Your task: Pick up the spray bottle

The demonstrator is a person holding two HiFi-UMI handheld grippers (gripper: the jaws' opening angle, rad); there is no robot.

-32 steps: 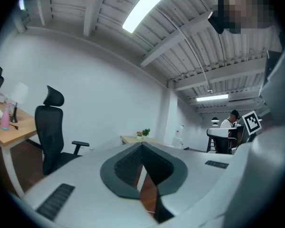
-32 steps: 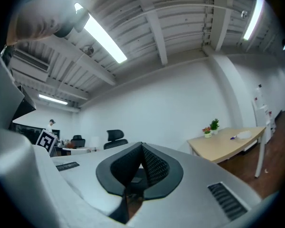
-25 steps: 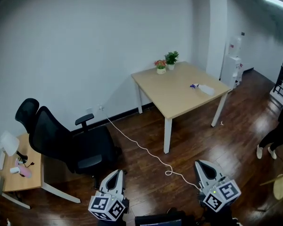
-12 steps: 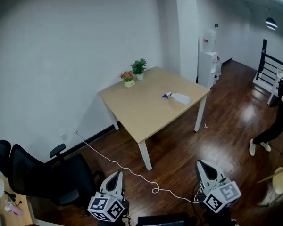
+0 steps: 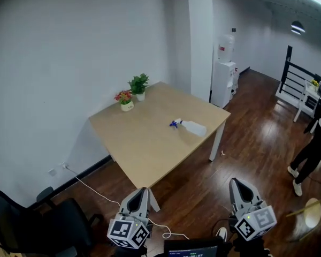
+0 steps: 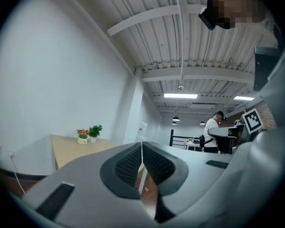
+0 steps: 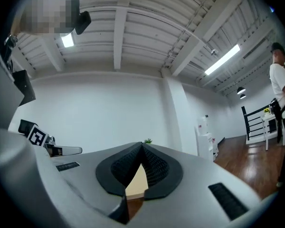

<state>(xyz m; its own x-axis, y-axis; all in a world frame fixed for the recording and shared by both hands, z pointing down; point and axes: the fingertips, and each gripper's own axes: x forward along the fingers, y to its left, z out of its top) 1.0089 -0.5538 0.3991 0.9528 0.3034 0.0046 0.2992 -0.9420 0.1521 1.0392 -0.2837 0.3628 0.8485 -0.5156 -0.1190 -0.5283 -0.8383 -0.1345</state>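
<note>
The spray bottle point(image 5: 190, 127), clear with a blue trigger head, lies on its side on the light wooden table point(image 5: 144, 157), toward the table's right side. Both grippers are held low at the bottom of the head view, well short of the table and apart from the bottle. My left gripper point(image 5: 144, 190) is shut and empty; in the left gripper view its pads point(image 6: 133, 163) meet, with the table point(image 6: 69, 148) beyond at the left. My right gripper point(image 5: 236, 182) is shut too, with nothing between its fingertips point(image 7: 152, 163); a sliver of table point(image 7: 138, 180) shows below them.
Two small potted plants point(image 5: 131, 92) stand at the table's far corner. A water dispenser point(image 5: 223, 71) stands by the pillar behind. A black office chair point(image 5: 37, 226) is at lower left, a white cable point(image 5: 91, 189) runs over the wooden floor, and a person point(image 5: 314, 149) stands at right by a railing point(image 5: 294, 82).
The table and bottle have come nearer and shifted left in the head view. The office chair has slid to the lower left corner. Both grippers stay shut.
</note>
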